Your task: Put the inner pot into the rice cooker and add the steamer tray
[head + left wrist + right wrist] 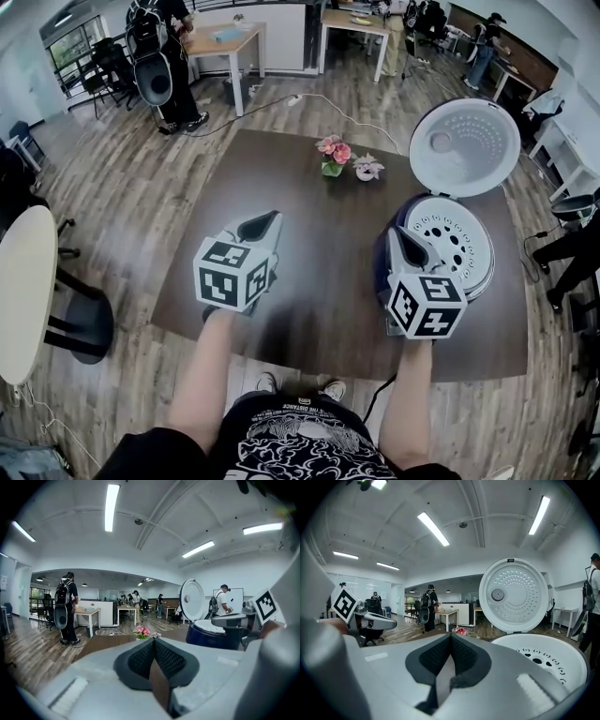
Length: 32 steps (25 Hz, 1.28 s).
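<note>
Dark table (309, 244), round perforated steamer tray (461, 242), perhaps plastic; left hand-held gripper (153, 641), right hand-held gripper (450, 637): jaws together.

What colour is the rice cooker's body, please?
Dark blue; rice cooker body, clearest in left gripper view.

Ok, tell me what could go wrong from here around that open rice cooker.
1. The shut, empty right gripper hangs close beside the dark blue rice cooker; a careless swing could knock its white perforated steamer tray askew.
2. The round white lid stands upright and open; a bump could drop it.
3. The cooker sits towards the right edge of the dark brown table; a push could slide it closer.
</note>
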Each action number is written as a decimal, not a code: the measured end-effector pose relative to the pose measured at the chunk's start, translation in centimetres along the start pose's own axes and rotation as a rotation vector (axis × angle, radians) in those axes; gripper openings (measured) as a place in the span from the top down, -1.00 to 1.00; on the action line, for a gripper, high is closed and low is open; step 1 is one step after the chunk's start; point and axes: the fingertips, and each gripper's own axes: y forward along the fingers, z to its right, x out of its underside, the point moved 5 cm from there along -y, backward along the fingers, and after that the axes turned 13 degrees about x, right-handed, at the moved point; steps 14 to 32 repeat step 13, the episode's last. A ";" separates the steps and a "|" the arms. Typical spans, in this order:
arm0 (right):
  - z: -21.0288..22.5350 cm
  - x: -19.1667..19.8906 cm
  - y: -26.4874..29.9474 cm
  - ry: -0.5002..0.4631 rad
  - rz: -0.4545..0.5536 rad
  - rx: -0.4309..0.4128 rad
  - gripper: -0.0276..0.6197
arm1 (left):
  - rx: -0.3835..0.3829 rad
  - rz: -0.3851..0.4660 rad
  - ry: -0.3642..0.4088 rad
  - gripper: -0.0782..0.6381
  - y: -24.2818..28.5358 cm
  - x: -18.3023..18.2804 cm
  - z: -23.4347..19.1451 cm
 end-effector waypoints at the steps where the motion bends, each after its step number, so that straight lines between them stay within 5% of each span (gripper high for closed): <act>1: 0.0 0.1 0.1 0.000 -0.001 0.002 0.92 | 0.000 0.001 -0.004 0.77 0.1 0.0 -0.1; 32: 0.1 -0.3 0.6 -0.003 -0.005 0.015 0.92 | 0.017 -0.004 -0.011 0.77 0.7 -0.2 -0.6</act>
